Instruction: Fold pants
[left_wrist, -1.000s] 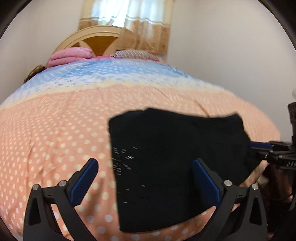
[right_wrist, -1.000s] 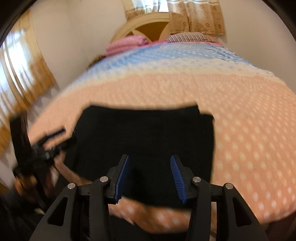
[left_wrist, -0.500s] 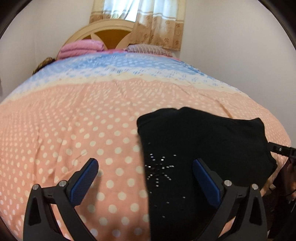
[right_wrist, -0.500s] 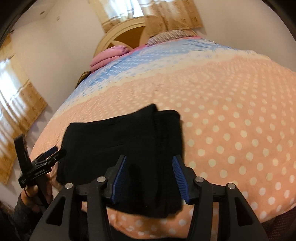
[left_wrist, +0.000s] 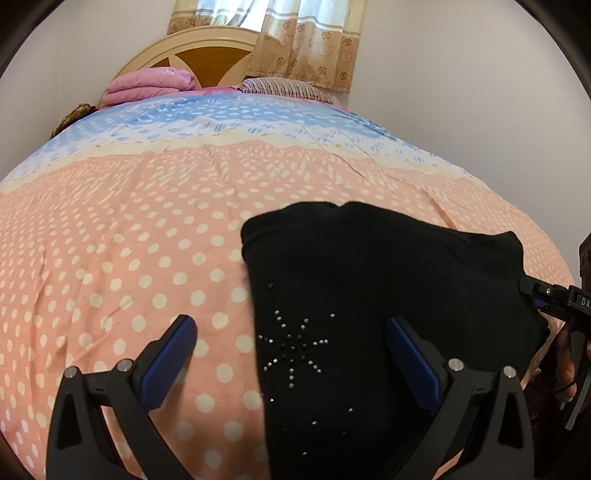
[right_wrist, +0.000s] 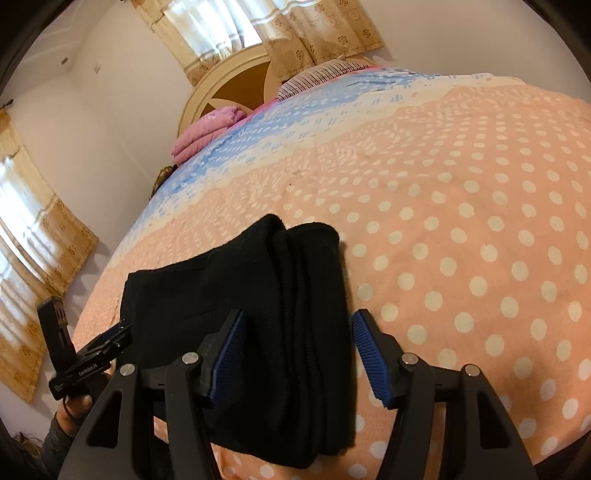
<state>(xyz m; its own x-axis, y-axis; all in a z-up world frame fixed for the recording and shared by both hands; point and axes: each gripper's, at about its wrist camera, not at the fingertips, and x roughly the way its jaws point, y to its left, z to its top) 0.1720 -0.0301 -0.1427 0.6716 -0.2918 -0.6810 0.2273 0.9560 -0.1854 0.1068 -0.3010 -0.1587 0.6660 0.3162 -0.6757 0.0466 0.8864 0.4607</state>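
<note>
The black pants (left_wrist: 388, 306) lie folded in a flat stack on the bed near its front edge, with a rhinestone star on top. In the right wrist view the pants (right_wrist: 236, 295) show layered folded edges on their right side. My left gripper (left_wrist: 291, 354) is open and empty, hovering over the left edge of the pants. My right gripper (right_wrist: 297, 347) is open and empty, its jaws standing either side of the right folded edge. Each gripper shows in the other's view, the right gripper (left_wrist: 546, 299) at the pants' right edge, the left gripper (right_wrist: 92, 350) at their left.
The bed (left_wrist: 129, 240) has a peach polka-dot cover turning blue farther back. A folded pink blanket (left_wrist: 147, 86) and a striped pillow (left_wrist: 284, 86) lie by the wooden headboard (left_wrist: 199, 51). Curtained windows (right_wrist: 33, 236) and white walls surround the bed.
Both grippers have swung outward. The pants have shifted right in the left view, and the right view has tilted to show their right folded edge. The right jaws stand wider.
</note>
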